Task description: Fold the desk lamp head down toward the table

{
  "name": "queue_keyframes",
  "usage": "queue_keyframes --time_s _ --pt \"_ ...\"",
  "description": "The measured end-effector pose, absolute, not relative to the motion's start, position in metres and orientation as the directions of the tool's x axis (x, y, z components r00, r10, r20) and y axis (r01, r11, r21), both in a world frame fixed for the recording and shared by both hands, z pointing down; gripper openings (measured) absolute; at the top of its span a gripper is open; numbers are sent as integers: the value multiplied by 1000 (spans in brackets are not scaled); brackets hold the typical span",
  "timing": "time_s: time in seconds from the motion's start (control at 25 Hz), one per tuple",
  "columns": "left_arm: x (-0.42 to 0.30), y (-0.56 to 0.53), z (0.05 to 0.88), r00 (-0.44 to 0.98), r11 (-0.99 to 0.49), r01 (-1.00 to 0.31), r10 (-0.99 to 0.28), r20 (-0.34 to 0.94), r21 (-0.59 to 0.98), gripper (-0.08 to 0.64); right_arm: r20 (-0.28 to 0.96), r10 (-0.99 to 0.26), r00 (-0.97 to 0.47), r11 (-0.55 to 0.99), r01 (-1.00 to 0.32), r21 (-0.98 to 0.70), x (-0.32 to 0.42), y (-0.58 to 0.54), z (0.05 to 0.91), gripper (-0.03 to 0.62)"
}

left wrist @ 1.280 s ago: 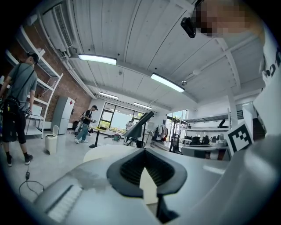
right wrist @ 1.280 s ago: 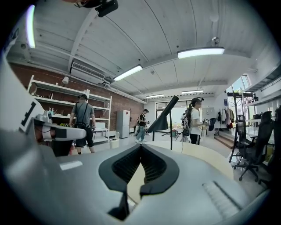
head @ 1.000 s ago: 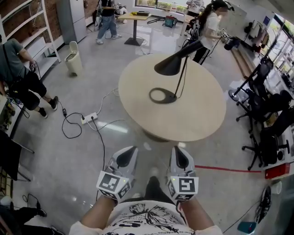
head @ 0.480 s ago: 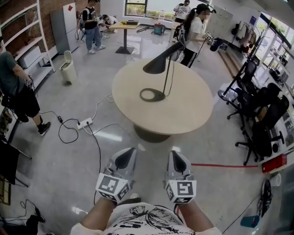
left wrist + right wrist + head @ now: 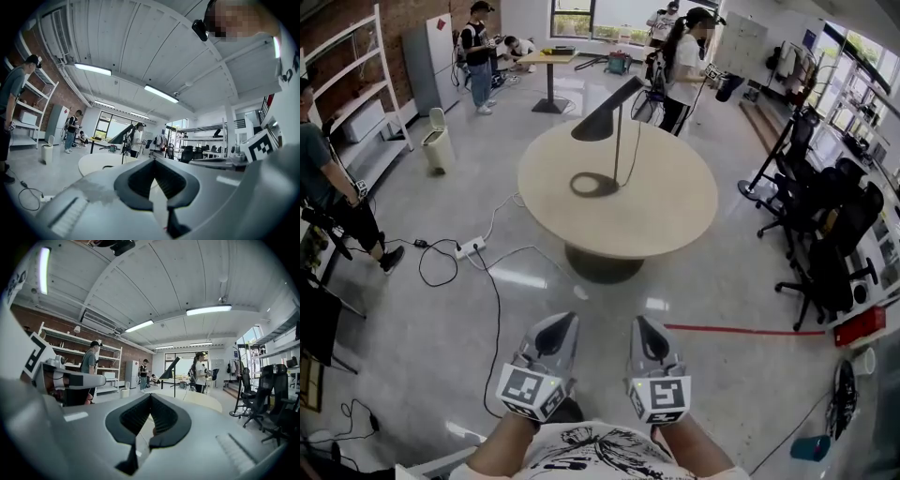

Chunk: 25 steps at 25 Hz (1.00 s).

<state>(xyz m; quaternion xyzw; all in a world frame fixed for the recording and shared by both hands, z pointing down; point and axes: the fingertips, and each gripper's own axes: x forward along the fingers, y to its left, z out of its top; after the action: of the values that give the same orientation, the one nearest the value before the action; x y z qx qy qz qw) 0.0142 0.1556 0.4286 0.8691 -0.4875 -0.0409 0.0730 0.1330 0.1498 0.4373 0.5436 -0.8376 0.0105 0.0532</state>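
Observation:
A black desk lamp (image 5: pixel 602 116) stands on the round beige table (image 5: pixel 666 220), its cone head raised and tilted on a thin pole above a ring base. My left gripper (image 5: pixel 564 321) and right gripper (image 5: pixel 640 322) are held side by side close to my body over the floor, far short of the table. Both are shut with nothing in them. The left gripper view shows the lamp (image 5: pixel 120 135) small and distant beyond the left gripper (image 5: pixel 153 160). In the right gripper view the lamp (image 5: pixel 170 367) also stands far beyond the right gripper (image 5: pixel 150 396).
A power strip with cables (image 5: pixel 472 247) lies on the floor to the left. Office chairs (image 5: pixel 834 248) crowd the right side, and a red floor line (image 5: pixel 741 330) runs there. One person (image 5: pixel 680 58) stands behind the table, another (image 5: pixel 323 173) at the left by shelves.
The table and lamp now look smaller and farther up the head view. Both grippers sit a little lower in the view and remain shut.

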Motion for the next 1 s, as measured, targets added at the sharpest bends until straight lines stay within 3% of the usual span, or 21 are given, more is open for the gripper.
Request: queue_keyframes --time_s 1.0 --pt "37 204 417 494 -491 -864 -869 -3 110 5 88 -871 -483 488 -872 50 139 195 432 8"
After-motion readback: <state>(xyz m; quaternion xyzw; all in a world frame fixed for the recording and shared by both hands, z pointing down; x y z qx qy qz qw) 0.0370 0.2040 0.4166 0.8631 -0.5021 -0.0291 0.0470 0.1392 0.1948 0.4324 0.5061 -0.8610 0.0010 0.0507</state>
